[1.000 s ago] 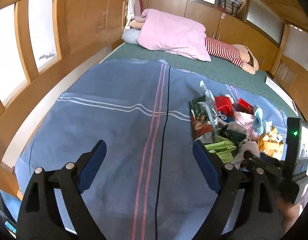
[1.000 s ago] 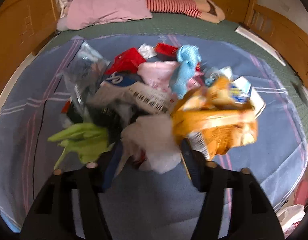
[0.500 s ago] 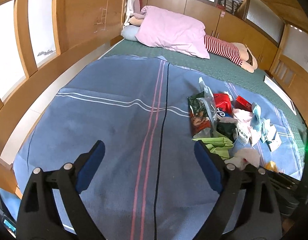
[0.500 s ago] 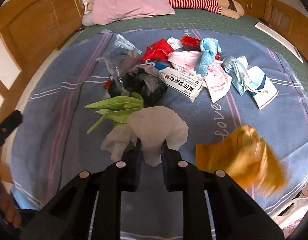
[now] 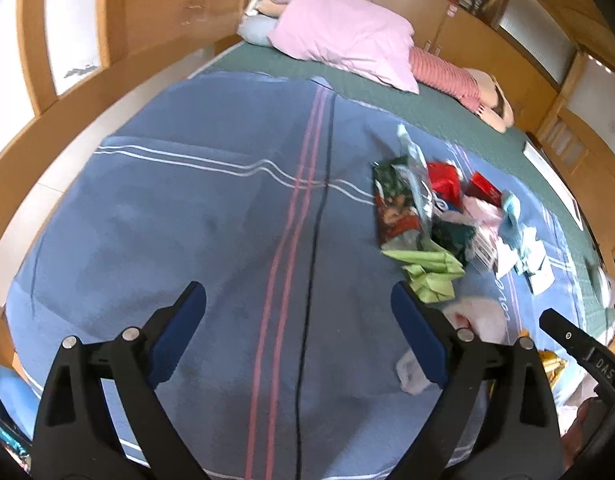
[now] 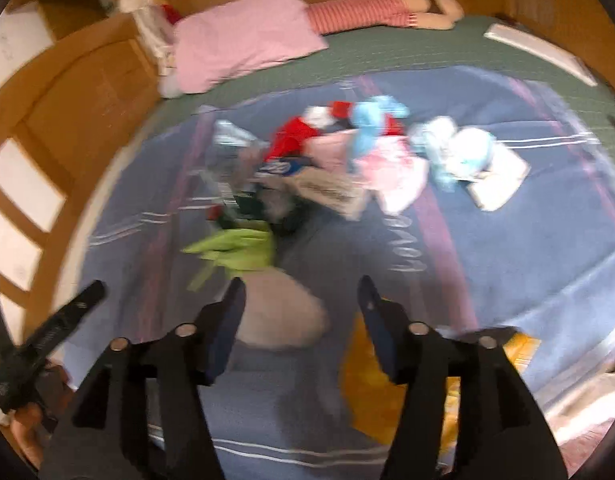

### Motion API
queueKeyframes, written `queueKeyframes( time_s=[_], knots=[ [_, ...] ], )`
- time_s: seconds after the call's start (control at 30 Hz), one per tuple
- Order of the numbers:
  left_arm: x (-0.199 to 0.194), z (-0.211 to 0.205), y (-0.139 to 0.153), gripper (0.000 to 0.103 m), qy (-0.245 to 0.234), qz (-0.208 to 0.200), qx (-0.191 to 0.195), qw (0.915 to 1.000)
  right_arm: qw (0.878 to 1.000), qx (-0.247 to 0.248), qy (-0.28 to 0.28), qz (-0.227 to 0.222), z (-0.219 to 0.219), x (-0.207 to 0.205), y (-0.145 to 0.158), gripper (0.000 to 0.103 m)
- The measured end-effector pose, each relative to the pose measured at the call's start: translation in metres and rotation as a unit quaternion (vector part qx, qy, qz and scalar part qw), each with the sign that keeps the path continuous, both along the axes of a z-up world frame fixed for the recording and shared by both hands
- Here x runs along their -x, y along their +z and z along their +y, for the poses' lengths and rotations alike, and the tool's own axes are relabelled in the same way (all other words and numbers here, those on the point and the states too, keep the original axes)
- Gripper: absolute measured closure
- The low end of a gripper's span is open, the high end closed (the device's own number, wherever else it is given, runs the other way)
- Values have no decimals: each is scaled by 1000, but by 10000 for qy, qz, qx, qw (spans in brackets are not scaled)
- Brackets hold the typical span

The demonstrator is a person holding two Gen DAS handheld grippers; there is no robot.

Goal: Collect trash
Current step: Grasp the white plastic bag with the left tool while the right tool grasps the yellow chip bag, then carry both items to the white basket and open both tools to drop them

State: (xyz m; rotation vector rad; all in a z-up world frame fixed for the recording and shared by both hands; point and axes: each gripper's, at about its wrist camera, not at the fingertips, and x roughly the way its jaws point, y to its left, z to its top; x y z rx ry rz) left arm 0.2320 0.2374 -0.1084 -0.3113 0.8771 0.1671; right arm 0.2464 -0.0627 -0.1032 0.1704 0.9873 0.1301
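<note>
My bed point(image 5: 447, 116) wears a blue striped blanket point(image 5: 187, 220). On the blanket lie a heap of wrappers point(image 6: 307, 176), a green paper point(image 5: 427, 268), a white tissue point(image 6: 279, 312) and an orange bag point(image 6: 371, 396); a pink pillow point(image 5: 343, 44) rests beyond.

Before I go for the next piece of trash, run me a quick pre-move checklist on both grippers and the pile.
1. Right gripper empty: ok, jaws just opened, nothing pinched.
2. White tissue wad released: ok, lying on the blue blanket.
3. Left gripper open and empty: ok.
4. Green wrapper reachable: ok, nearest in the pile.
5. Orange bag position: cannot tell, blurred under the right finger.
6. Right view sharp: not ok.
</note>
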Motion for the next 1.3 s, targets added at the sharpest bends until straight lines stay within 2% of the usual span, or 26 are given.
queueKeyframes(
  time_s=[0.07,0.2,0.3,0.43,0.57,0.6,0.63,0.67,0.7,0.77,0.87,0.9,0.97,1.03,1.1,1.23,1.3],
  knots=[
    [-6,-9,-2,9,-222,56,74,9997,9987,353,-225,278,-13,2,-11,37],
    [-22,-30,-4,9,-740,141,535,9957,9945,507,-347,850,-26,4,-39,37],
    [-32,-53,-6,9,-937,185,538,9940,9925,558,-326,1040,-29,5,-52,37],
    [-51,-87,-17,9,-1092,491,471,9917,9924,573,-283,1050,-32,11,-56,37],
    [-70,-110,-36,11,-1075,895,394,9894,9952,557,-212,775,-43,20,-37,33],
    [-73,-114,-41,14,-1086,967,422,9885,9958,614,-152,668,-46,24,-30,26],
    [-75,-119,-47,22,-1126,1038,452,9872,9960,644,-98,615,-47,26,-26,21],
    [-76,-123,-54,30,-1206,1127,452,9853,9960,677,12,585,-48,30,-23,20],
    [-76,-126,-58,34,-1274,1185,457,9837,9957,697,117,604,-48,32,-23,17],
    [-75,-128,-65,46,-1397,1218,605,9808,9937,772,365,720,-45,37,-29,16],
    [-71,-129,-64,68,-1500,1070,676,9806,9896,1003,453,925,-41,38,-48,16],
    [-69,-131,-62,71,-1537,1020,633,9808,9898,936,500,950,-41,37,-54,16],
    [-61,-134,-57,80,-1619,866,489,9818,9900,874,562,957,-38,34,-61,32],
    [-49,-132,-50,84,-1698,688,416,9822,9922,603,680,853,-35,35,-60,69],
    [-43,-129,-47,86,-1702,591,417,9828,9944,399,708,681,-37,37,-48,80],
    [-31,-114,-42,88,-1450,380,720,9861,9984,108,550,12,-62,50,-1,81],
    [-23,-106,-37,88,-1383,215,911,9860,9981,231,498,-269,-78,62,24,81]
  ],
)
